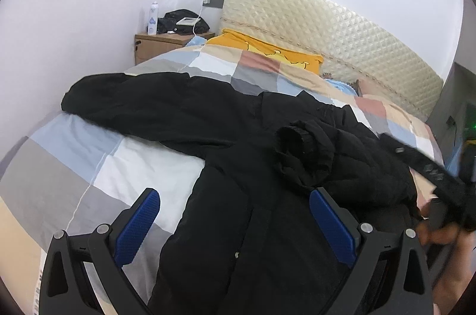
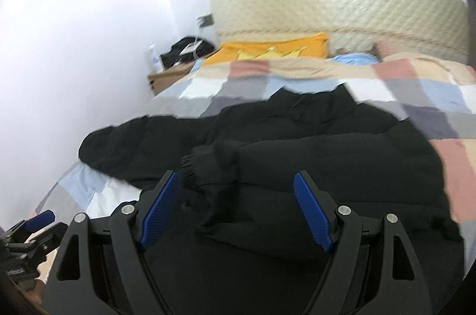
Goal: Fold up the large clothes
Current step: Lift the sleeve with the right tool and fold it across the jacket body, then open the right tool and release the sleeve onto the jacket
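Note:
A large black padded jacket (image 1: 238,136) lies spread on the checkered bed, one sleeve stretched left and the other sleeve's cuff (image 1: 300,136) folded over the body. My left gripper (image 1: 235,196) is open and empty above the jacket's lower body. In the right wrist view the jacket (image 2: 297,142) fills the foreground and the folded sleeve's ribbed cuff (image 2: 193,166) lies just ahead of my right gripper (image 2: 238,181), which is open and empty. The left gripper (image 2: 32,225) shows at the lower left there. The right gripper (image 1: 446,196) appears blurred at the right edge of the left wrist view.
The checkered duvet (image 1: 104,166) covers the bed. A yellow pillow (image 1: 267,50) lies by the quilted cream headboard (image 1: 327,26). A wooden nightstand (image 1: 160,42) at the left wall holds a bottle (image 1: 152,17) and a black bag (image 1: 181,20). Dark furniture (image 1: 455,106) stands right.

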Demonstrator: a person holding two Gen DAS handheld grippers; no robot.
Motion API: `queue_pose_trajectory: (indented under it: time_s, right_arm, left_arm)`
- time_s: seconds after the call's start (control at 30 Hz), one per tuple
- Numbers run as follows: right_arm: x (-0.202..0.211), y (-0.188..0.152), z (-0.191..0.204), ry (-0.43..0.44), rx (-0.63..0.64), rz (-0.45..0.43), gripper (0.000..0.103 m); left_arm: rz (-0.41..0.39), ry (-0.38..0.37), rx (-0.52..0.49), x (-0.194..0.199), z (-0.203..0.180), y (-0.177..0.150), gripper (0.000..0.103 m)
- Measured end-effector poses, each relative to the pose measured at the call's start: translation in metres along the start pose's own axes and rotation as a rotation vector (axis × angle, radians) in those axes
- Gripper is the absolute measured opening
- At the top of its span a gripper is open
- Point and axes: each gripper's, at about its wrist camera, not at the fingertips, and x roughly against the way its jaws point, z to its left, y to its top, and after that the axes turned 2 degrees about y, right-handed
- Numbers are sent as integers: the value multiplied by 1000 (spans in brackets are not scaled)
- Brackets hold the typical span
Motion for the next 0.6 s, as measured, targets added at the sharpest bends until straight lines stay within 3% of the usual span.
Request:
queue_pose_trajectory:
  time_s: [0.33,0.6]
  right_arm:
    - [92,0,-28,-79,31,-103,80]
    - [156,-25,-60,-123,16,-147,80]
  left_arm:
    - [-75,-34,-79,34,-40,-10,102]
    - [-66,-70,-147,34,-71,-23,102]
